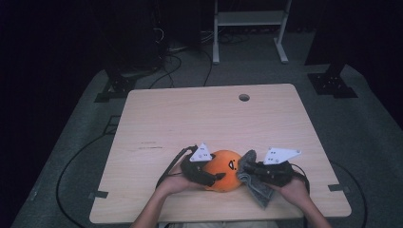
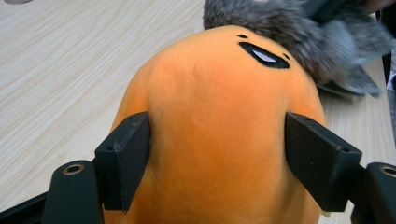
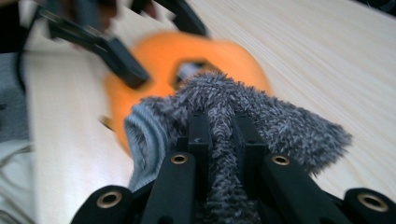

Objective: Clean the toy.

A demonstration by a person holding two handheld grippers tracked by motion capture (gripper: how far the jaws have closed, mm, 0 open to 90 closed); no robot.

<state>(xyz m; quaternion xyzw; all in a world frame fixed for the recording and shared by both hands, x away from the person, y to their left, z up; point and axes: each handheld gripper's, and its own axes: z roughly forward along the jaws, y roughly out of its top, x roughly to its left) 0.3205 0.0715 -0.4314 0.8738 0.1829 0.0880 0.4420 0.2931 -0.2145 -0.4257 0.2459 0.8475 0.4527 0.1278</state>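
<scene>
The left gripper (image 1: 215, 176) has its two black jaws pressed on the sides of the orange plush toy (image 1: 225, 169); in the left gripper view the orange plush toy (image 2: 219, 130) swells between the two pads, which touch it on each side, so this gripper is grasping the toy. The toy is round and soft, with a small black mouth on it; it rests on the wooden table (image 1: 199, 118), directly in front of the left gripper and just beside the right one.

The right gripper (image 1: 250, 172) is clenched on a grey fuzzy cloth (image 1: 252, 183); in the right gripper view the right gripper (image 3: 224, 135) has its jaws close together with a thick fold of the grey fuzzy cloth (image 3: 261, 116) squeezed between them; the rest of the cloth spreads out past the jaw tips and hangs to both sides of them. Ahead of these jaws the cloth lies against the orange plush toy (image 3: 159, 56), near its mouth; the view is blurred there, so I cannot tell how firmly it presses.

In the high view the two grippers face each other with the toy between them; the cloth sits between the right gripper and the toy, touching the toy's side, and part of it trails on the table below the right hand (image 1: 292, 190). The left hand (image 1: 178, 183) holds its gripper from behind the toy.
</scene>
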